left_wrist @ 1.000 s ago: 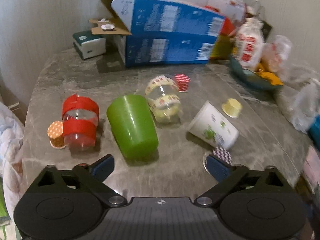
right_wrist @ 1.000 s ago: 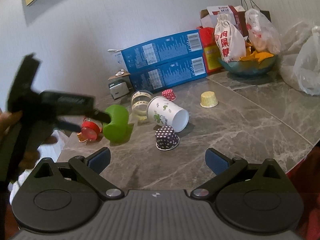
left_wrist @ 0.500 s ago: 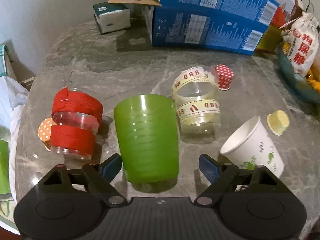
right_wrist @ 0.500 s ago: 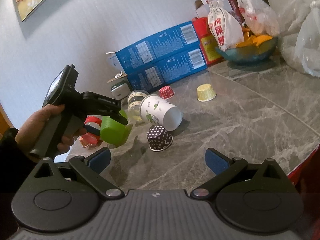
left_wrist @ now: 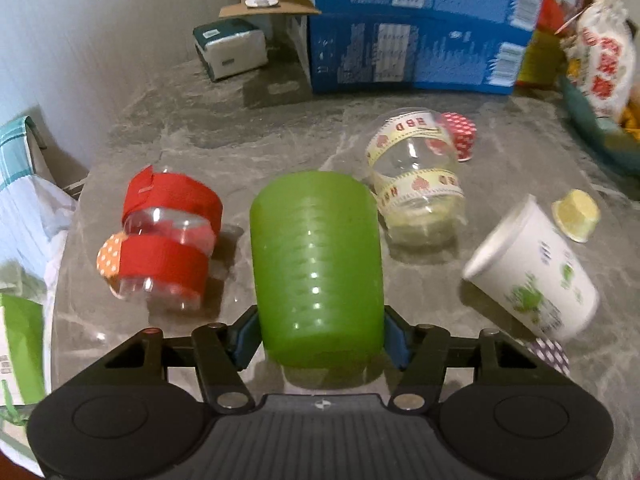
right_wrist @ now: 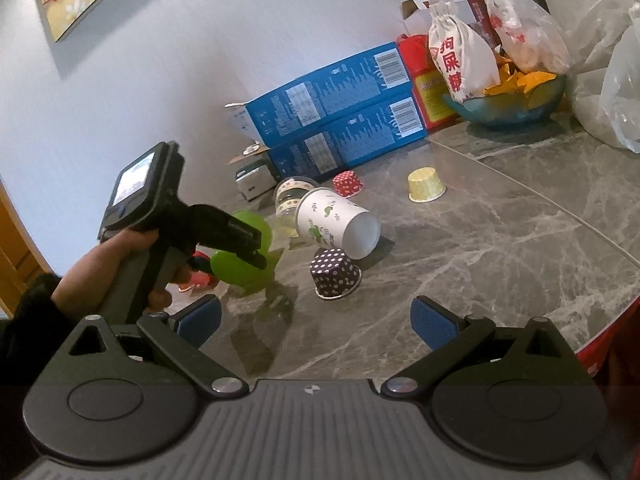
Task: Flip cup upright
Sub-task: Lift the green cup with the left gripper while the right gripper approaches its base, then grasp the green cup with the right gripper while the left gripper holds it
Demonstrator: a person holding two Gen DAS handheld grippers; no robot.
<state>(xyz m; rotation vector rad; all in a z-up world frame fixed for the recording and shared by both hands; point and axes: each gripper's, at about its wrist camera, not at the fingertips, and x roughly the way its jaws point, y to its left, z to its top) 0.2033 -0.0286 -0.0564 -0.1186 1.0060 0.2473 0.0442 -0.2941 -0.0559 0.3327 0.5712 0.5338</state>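
Observation:
A green plastic cup (left_wrist: pixel 316 268) lies on its side on the grey marble table (left_wrist: pixel 256 152), its wide end toward my left gripper. My left gripper (left_wrist: pixel 318 340) is shut on the cup's near end, one blue pad on each side. In the right wrist view the green cup (right_wrist: pixel 240 256) shows partly behind the left gripper (right_wrist: pixel 256 258), held by a hand. My right gripper (right_wrist: pixel 316 318) is open and empty above the table's front part.
A clear cup with red tape (left_wrist: pixel 168 240) lies to the left of the green cup, a clear cup with patterned tape (left_wrist: pixel 416 184) and a white paper cup (left_wrist: pixel 532 276) to the right. Small cupcake liners (right_wrist: pixel 334 272) lie about. Blue boxes (left_wrist: pixel 420 40) stand at the back.
My left gripper moved forward onto the green cup and its jaws closed on it. The right gripper stayed nearly still.

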